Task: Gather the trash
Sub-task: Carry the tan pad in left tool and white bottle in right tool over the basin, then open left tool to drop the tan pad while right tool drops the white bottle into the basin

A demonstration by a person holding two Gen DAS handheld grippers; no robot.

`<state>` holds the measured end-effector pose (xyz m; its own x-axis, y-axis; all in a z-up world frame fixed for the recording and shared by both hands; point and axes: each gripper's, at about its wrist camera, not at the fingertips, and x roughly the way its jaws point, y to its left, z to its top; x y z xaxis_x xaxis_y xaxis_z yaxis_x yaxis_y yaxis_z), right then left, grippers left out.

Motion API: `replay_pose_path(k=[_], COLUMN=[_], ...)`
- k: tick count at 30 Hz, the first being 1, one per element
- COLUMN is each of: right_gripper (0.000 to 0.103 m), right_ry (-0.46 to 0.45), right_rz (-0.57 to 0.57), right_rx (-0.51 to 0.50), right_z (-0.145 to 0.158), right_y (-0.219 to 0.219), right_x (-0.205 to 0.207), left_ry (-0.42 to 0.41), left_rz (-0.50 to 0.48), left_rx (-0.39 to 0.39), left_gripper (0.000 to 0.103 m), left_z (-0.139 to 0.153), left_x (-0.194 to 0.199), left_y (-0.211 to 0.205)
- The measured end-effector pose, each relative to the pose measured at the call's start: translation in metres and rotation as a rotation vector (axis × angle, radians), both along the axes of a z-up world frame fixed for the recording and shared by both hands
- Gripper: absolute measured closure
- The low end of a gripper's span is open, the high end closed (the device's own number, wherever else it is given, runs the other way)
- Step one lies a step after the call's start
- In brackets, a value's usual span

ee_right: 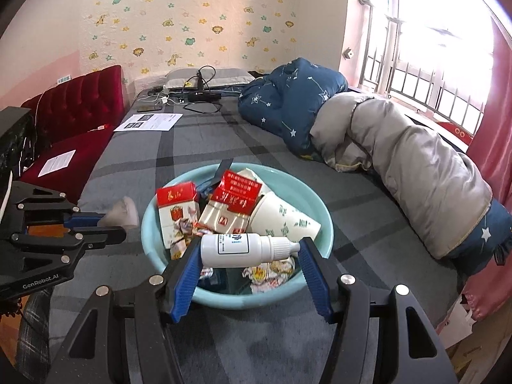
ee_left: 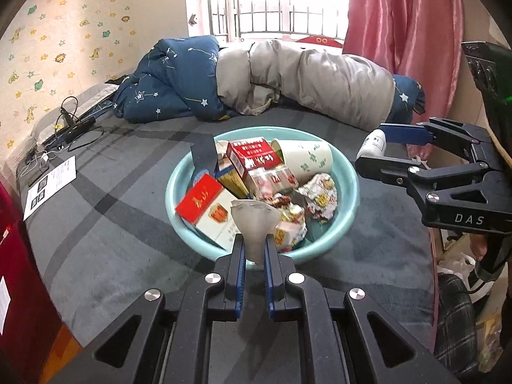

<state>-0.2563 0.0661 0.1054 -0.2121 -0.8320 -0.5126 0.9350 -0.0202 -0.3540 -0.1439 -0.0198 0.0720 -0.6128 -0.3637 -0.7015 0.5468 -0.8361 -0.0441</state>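
On the grey bed (ee_right: 198, 147), both grippers hold trash by the round pale-blue plastic basin (ee_right: 323, 220): left gripper (ee_left: 255, 246) jaws pinch a crumpled whitish tissue (ee_left: 252, 220), right gripper (ee_right: 249, 252) jaws clamp a small white plastic bottle (ee_right: 236, 246), so next I think they let go over it.

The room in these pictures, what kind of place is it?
Most likely a child's bedroom at home: a bed with a pillow and a rolled duvet, animal-print wallpaper, and a pink curtain by the window.

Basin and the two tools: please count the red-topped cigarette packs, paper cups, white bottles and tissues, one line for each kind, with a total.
red-topped cigarette packs: 2
paper cup: 1
white bottle: 1
tissue: 1
Total: 5
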Motion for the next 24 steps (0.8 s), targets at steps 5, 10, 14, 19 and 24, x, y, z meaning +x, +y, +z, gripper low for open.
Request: replay_pose_path(k=[5,10,14,19,24], right_gripper=[0.039,0.039,0.039,0.039,0.039], right_ry=[-0.006,-0.005,-0.015,-0.012,-0.028], right_rz=[0.007,0.013,0.008,0.004,0.0], right_rx=[-0.017,-0.02,-0.024,-0.02,0.0], right_z=[0.007,0.011,0.013,0.011,0.007], right_y=[-0.014,-0.032,-0.045,-0.062,-0.082], right_x=[-0.001,-0.004,-0.009,-0.014,-0.024], left_ry=[0.013,0.027,0.019,0.018,0.022], left_rz=[0.001,0.006,0.001,0.002,0.007], left_rx=[-0.009,-0.007,-0.015,-0.015,-0.011], left_gripper=[0.092,0.092,0.092,0.092,0.092], left_z=[0.004,0.003,0.001,-0.001,-0.003], left_x=[-0.008,-0.016,-0.025,-0.036,-0.047], left_y=[-0.012,-0.025,-0.034,-0.048,-0.063])
